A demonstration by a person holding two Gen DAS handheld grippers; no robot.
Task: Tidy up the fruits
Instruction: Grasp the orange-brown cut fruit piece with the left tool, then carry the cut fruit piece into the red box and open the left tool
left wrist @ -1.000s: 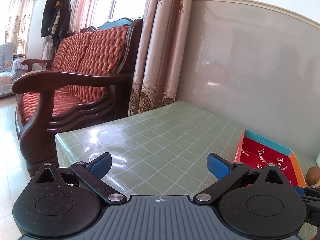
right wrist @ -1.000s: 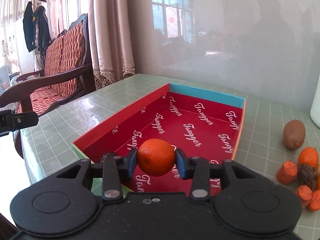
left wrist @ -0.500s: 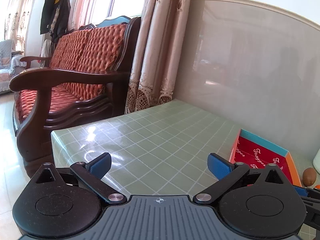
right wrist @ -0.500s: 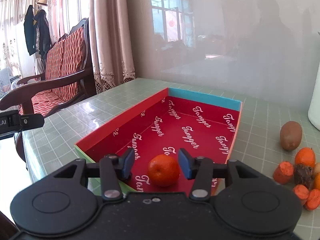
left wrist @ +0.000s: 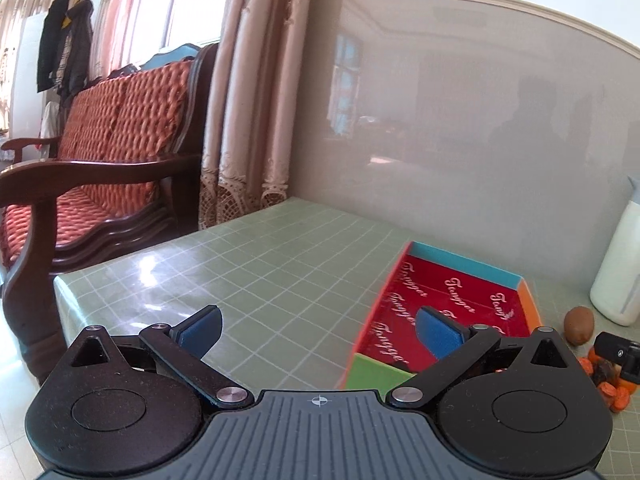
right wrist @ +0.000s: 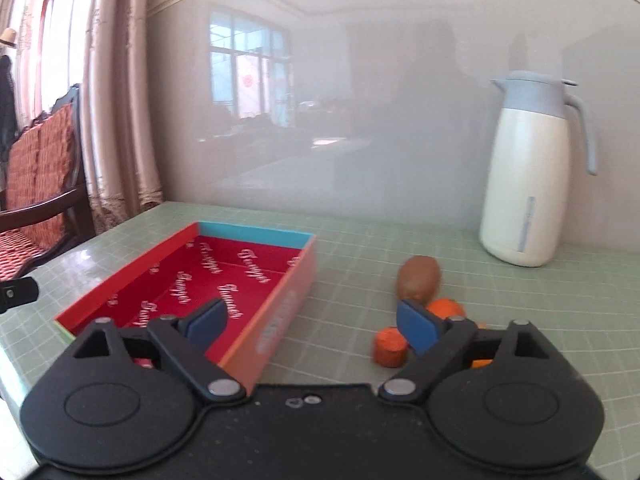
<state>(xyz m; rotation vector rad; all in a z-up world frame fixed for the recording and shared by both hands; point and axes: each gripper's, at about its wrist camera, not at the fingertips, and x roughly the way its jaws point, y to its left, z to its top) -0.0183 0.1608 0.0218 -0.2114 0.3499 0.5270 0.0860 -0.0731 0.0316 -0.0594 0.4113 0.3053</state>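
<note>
A shallow red box (right wrist: 256, 264) printed with white script lies on the green checked table; it also shows in the left wrist view (left wrist: 452, 292). My right gripper (right wrist: 312, 326) is open and empty, over the box's right wall. Right of the box lie a brown kiwi (right wrist: 418, 282), an orange (right wrist: 444, 307) and an orange-red chunk (right wrist: 390, 347). The orange dropped earlier is hidden behind my right gripper's body. My left gripper (left wrist: 318, 330) is open and empty above the table, left of the box. The kiwi (left wrist: 579, 325) and the small fruit pile (left wrist: 608, 380) sit at its far right.
A white thermos jug (right wrist: 528, 184) stands at the back right against the glossy wall. A wooden sofa with red cushions (left wrist: 100, 160) and curtains (left wrist: 248, 100) stand past the table's left edge (left wrist: 60, 280).
My right gripper opened, dropped the orange into the red box, then opened wider and swung right toward the kiwi and loose fruit. My left gripper turned right, so the box fills more of its view.
</note>
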